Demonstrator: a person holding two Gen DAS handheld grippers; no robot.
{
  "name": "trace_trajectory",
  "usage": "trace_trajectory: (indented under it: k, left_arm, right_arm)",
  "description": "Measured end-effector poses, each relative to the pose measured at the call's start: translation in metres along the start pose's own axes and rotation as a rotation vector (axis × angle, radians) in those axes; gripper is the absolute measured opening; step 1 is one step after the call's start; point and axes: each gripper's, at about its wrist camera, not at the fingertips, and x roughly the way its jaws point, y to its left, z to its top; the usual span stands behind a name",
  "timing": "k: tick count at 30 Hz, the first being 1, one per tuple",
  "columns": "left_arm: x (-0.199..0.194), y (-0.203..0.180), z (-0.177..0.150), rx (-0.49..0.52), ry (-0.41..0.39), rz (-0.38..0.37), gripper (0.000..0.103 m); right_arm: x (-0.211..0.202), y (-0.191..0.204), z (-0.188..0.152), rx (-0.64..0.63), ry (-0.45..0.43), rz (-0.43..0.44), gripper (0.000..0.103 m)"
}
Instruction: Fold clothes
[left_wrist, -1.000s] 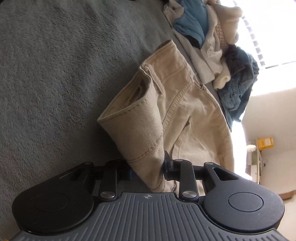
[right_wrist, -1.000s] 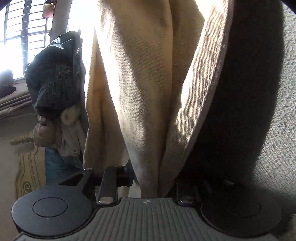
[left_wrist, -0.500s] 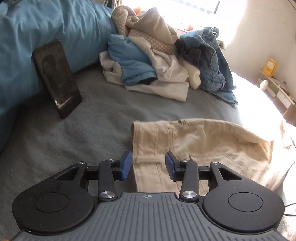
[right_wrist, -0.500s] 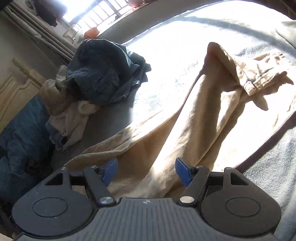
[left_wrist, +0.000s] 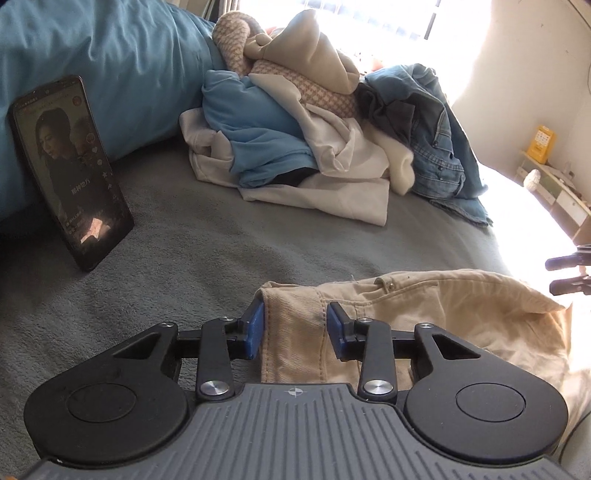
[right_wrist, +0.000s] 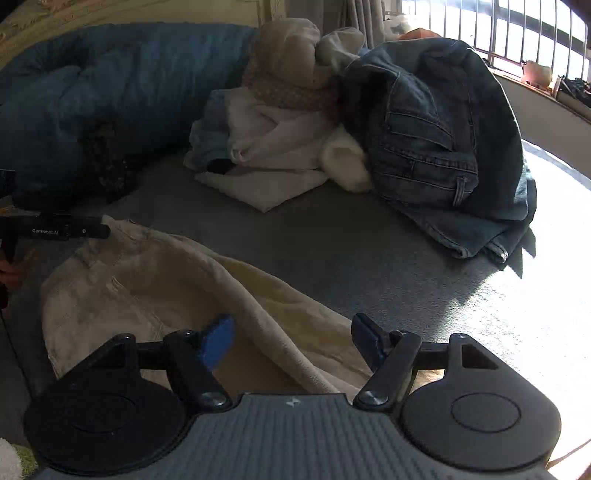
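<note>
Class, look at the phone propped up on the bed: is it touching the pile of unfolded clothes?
Apart. The left wrist view shows the phone leaning on the blue duvet, with bare grey blanket between it and the clothes pile.

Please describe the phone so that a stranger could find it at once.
Look at the big blue duvet along the far side of the grey bed. The phone leans upright against it, left of the clothes pile; it is the only dark, glowing screen.

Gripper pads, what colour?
Blue, on both the left gripper and the right gripper; clearest in the left wrist view.
</note>
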Motion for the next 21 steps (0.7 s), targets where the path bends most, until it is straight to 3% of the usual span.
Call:
trace_trajectory:
  k: [3,4,5,6,7,8,14,19,21]
  left_arm:
    - [0.002,0.007,0.000,-0.019,-0.010,-0.003,0.026]
    - [0.002,0.009,0.000,-0.027,-0.015,-0.005,0.024]
    - [0.003,0.010,-0.001,-0.024,-0.026,0.003,0.018]
    - [0.004,0.010,-0.001,-0.021,-0.039,0.012,0.011]
    - [0.003,0.008,-0.001,-0.017,-0.057,0.018,0.010]
    - [0.002,0.006,-0.001,-0.012,-0.075,0.024,0.009]
    - [-0.003,-0.009,0.002,0.050,-0.146,0.035,0.007]
    - [0.013,-0.008,0.001,0.060,-0.114,0.063,0.007]
    - [0.020,-0.004,-0.001,0.041,-0.065,0.065,0.008]
  right_arm:
    - [0.028,0.001,-0.002,-0.015,0.090,0.027,0.070]
    - [0.034,0.002,-0.005,-0.025,0.108,0.027,0.064]
    - [0.040,0.003,-0.008,-0.041,0.126,0.028,0.053]
    - [0.041,0.004,-0.010,-0.044,0.127,0.021,0.028]
    - [0.042,0.004,-0.012,-0.047,0.127,0.013,0.011]
    - [0.043,0.004,-0.014,-0.051,0.128,0.006,0.002]
    - [0.019,-0.015,-0.010,0.011,0.054,-0.011,0.002]
    - [0.037,-0.019,-0.012,0.015,0.059,-0.032,0.002]
    - [0.049,-0.021,-0.017,0.025,0.069,-0.053,0.006]
